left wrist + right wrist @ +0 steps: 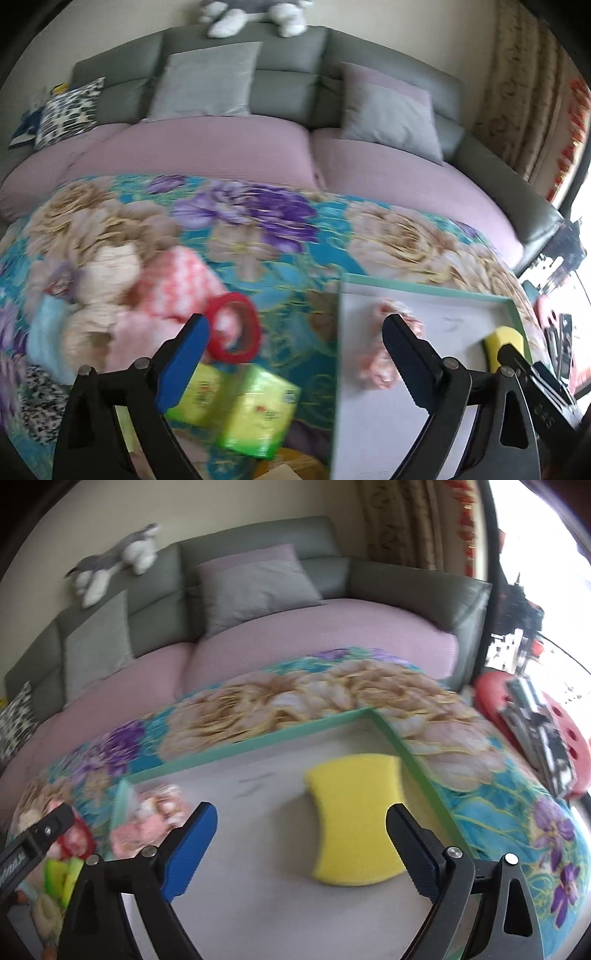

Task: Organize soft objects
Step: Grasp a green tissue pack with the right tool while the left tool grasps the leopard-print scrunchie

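Observation:
A green-rimmed tray (424, 288) with a pale floor lies on a floral cloth; it also shows in the right wrist view (303, 727). In it lie a yellow sponge (354, 812), also seen in the left wrist view (506, 341), and a pink scrunchie (384, 354) (147, 819). My left gripper (295, 332) is open and empty, above the tray's left edge. My right gripper (301, 821) is open and empty, just above the sponge. Left of the tray lie a pink checked cloth (177, 280), cream plush pieces (107, 273), a red tape ring (234, 326) and yellow-green tissue packs (255, 413).
A grey sofa (288, 81) with a lilac seat cover and grey cushions (207, 85) stands behind. A plush dog (114, 557) lies on its back. A red stool (532, 723) with items stands at the right near the window.

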### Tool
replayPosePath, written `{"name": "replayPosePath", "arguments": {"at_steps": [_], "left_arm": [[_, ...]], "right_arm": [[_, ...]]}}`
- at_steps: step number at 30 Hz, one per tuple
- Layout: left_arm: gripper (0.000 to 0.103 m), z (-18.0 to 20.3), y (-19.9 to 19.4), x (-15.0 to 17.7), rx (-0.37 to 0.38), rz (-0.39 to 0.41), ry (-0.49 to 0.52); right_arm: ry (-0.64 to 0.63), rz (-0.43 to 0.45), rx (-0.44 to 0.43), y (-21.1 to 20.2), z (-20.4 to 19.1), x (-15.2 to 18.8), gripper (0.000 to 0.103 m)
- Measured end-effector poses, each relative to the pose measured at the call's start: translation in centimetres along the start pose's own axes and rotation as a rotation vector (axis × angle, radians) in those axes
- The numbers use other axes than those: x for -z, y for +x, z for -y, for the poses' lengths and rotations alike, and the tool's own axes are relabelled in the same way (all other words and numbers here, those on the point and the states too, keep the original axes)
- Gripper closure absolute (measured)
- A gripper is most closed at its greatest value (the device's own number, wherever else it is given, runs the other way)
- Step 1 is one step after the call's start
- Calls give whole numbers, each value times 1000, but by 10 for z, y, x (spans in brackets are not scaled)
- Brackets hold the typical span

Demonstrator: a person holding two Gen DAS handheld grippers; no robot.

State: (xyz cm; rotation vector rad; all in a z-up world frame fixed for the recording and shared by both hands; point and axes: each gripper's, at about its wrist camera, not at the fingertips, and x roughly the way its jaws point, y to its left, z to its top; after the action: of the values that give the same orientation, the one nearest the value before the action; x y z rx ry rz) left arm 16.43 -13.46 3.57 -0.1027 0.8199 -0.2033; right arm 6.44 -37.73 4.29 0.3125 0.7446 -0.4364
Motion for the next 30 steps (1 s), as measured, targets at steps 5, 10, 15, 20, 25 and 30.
{"name": "replayPosePath", "arguments": {"at_steps": [5,10,15,20,25,30], "left_arm": [[7,-31,-14,-1,-69,33,-60],[5,-63,-31,3,-118,51,-126],[5,-93,-52,6,-177,92,-172],[5,-128,-66,18,-243,89,-225],[5,-158,-72,28,-277,72,-279],[5,-188,-80,37,-318,63,-329]], "right_arm": [[-34,-20,-105,-4,-27,3,8],[-87,-42,-211,-9,-61,13,8],[-177,-55,-304,-18,-103,30,8],[-285,-73,-365,-22,-143,48,8],[-327,-119,-396,-18,-167,65,8],[-348,-135,-424,-17,-187,75,8]]}}
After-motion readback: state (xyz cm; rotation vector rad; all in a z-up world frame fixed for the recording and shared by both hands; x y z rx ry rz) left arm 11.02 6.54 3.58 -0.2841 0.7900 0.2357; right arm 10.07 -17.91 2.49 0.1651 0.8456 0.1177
